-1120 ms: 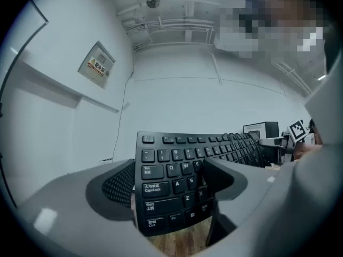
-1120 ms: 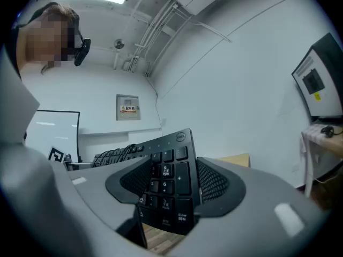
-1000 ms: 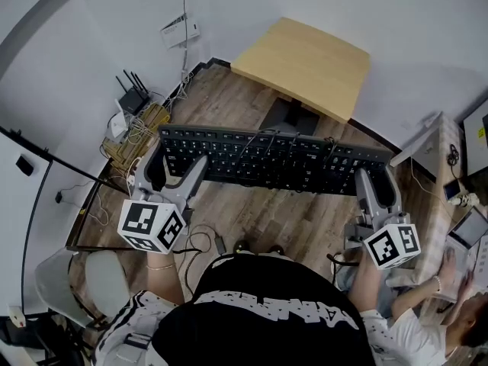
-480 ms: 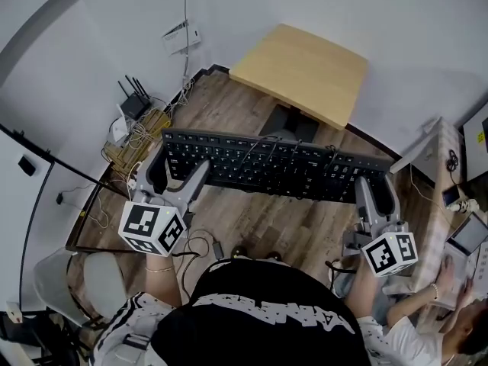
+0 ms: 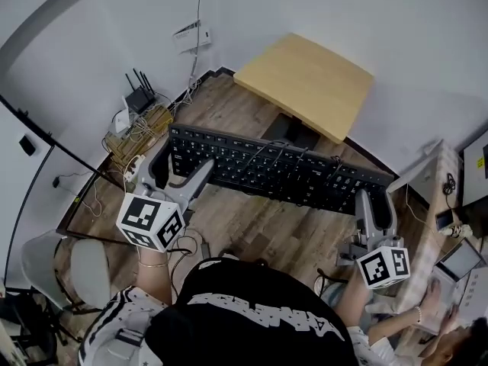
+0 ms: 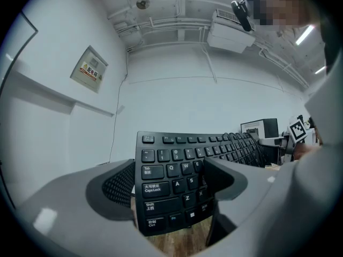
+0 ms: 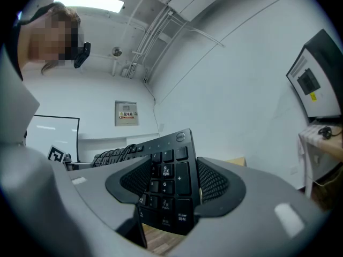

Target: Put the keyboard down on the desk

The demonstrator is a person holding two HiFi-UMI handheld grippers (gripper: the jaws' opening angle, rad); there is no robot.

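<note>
A long black keyboard hangs in the air over the wood floor, short of the light wooden desk that stands by the far wall. My left gripper is shut on the keyboard's left end, with the letter keys running away between its pads in the left gripper view. Over on the right, my right gripper is shut on the number-pad end, which its pads clamp in the right gripper view. The keyboard's underside is hidden.
A router and a tangle of cables lie by the left wall. A chair stands at the lower left. At the lower right another person sits by a white table with a monitor.
Both grippers keep their hold on the keyboard. In the head view its right end has sunk a little, so it now slants, and the whole view has shifted slightly.
</note>
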